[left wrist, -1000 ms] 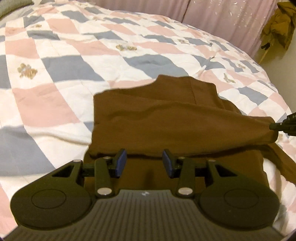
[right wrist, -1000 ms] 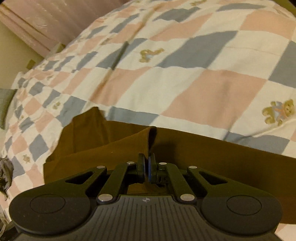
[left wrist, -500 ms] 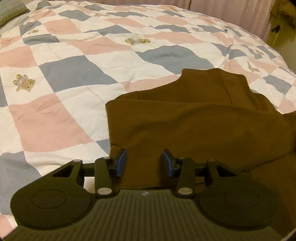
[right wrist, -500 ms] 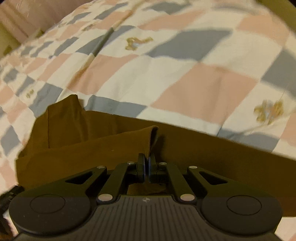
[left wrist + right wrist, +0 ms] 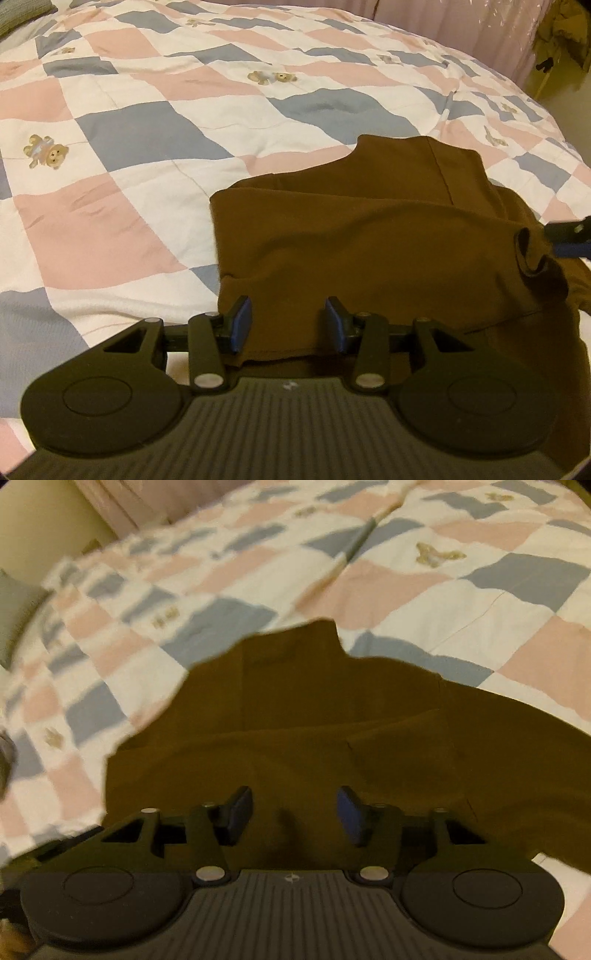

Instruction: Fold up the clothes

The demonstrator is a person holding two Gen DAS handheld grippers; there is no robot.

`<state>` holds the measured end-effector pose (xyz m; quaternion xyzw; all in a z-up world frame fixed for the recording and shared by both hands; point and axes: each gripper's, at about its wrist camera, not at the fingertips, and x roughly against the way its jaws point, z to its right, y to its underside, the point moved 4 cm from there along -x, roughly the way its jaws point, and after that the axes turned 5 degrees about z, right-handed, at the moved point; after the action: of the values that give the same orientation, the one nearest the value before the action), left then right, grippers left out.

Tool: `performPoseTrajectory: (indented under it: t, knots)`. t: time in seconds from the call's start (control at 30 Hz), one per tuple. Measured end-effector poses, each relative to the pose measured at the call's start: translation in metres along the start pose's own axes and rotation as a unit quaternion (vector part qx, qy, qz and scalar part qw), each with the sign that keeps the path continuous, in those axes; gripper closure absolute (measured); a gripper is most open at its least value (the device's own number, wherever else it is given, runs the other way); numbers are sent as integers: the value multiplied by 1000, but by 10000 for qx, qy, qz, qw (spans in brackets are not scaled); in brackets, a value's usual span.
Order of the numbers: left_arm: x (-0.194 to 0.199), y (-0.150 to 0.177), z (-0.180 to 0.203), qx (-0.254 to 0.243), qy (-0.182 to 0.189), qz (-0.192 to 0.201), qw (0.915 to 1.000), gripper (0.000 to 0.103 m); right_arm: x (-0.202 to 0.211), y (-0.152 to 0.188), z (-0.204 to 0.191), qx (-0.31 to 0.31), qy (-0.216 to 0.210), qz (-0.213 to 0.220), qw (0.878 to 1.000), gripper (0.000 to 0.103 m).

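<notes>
1. Since the earlier frame, the right gripper point(image 5: 293, 814) is seen with its fingers spread where they were being pressed together on a fold of cloth; the fold is now lying released on top of the brown garment point(image 5: 369, 240).
2. Left gripper point(image 5: 288, 325) is being held with fingers spread, empty, its blue pads point(image 5: 242, 323) straddling the near hem of the garment without any visible pinch.
3. Garment is lying partly folded on the checked quilt point(image 5: 129, 129), directly ahead of and under both grippers; a raised neck or tab part is pointing away from them.
4. In the left wrist view, the long axis is running left to right, toward the right gripper, whose tip is showing at the right edge beside a bunched end of the cloth.
5. Judged: the near hem is being approached by the left gripper, which is nearer to it; the next grasp is likely turning on that edge.
6. Count: one garment, one quilt, two grippers; a grey pillow point(image 5: 16, 613) is being noted at the bed's far corner.
</notes>
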<state>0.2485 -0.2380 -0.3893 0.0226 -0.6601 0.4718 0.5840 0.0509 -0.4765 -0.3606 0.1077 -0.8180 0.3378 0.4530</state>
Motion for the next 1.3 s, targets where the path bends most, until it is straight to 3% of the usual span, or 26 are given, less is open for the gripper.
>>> performPoseTrajectory:
  t: [0.13, 0.23, 0.3, 0.33, 0.4, 0.47, 0.53, 0.6, 0.63, 0.7, 0.77, 0.8, 0.87, 0.9, 0.97, 1.03, 1.07, 1.13, 1.2, 1.3]
  knots:
    - [12, -8, 20, 43, 366, 142, 9992, 65, 34, -2, 23, -227, -25, 779, 9967, 57]
    - [13, -18, 56, -134, 745, 179, 9970, 65, 15, 6, 57, -767, 111, 433, 9961, 58]
    - [13, -25, 85, -330, 1024, 204, 9940, 65, -11, 21, 78, -1072, 155, -56, 9941, 73]
    - [12, -30, 99, -410, 1179, 255, 9918, 65, -11, 25, 83, -1215, 104, -64, 9925, 77]
    - [10, -41, 129, -561, 1488, 350, 9867, 65, 8, 25, 83, -1279, -173, 353, 9910, 77]
    - [0, -49, 156, -622, 1853, 294, 9803, 72, 22, 29, 81, -1163, -194, 551, 9915, 77]
    - [-12, -57, 184, -779, 2281, 168, 9704, 85, 22, 37, 84, -1211, -289, 482, 9911, 77]
    - [-25, -65, 208, -852, 2537, 38, 9635, 86, 18, 42, 90, -1186, -266, 320, 9921, 81]
    - [-35, -68, 217, -818, 2615, -51, 9617, 86, 20, 42, 90, -1170, -455, 337, 9915, 81]
    - [-53, -70, 228, -668, 2685, -293, 9605, 87, 25, 41, 84, -1037, -796, 242, 9911, 78]
    - [-69, -70, 237, -577, 2789, -487, 9573, 90, 33, 43, 81, -680, -613, 438, 9948, 78]
    - [-75, -70, 240, -597, 2832, -533, 9557, 90, 39, 44, 80, -533, -511, 627, 9953, 80]
    - [-89, -63, 246, -783, 2825, -681, 9536, 89, 42, 41, 90, -859, -489, 953, 9905, 97]
    - [-97, -59, 248, -877, 2762, -769, 9540, 89, 37, 39, 94, -1072, -543, 974, 9880, 97]
    - [-119, -49, 244, -919, 2477, -1038, 9589, 92, 14, 43, 97, -1111, -576, 707, 9896, 97]
    - [-128, -46, 239, -861, 2385, -1074, 9613, 97, -10, 55, 96, -880, -393, 322, 9948, 97]
    - [-124, -48, 237, -803, 2391, -1011, 9624, 97, -5, 58, 100, -1068, -494, 366, 9924, 97]
    - [-112, -54, 236, -726, 2369, -821, 9653, 93, 7, 63, 109, -1447, -687, 471, 9860, 86]
    - [-93, -59, 234, -685, 2344, -593, 9679, 88, 43, 67, 136, -1990, -715, 908, 9731, 75]
    - [-63, -56, 229, -591, 2340, -463, 9693, 85, 109, 92, 218, -3106, 56, 1611, 9368, 68]
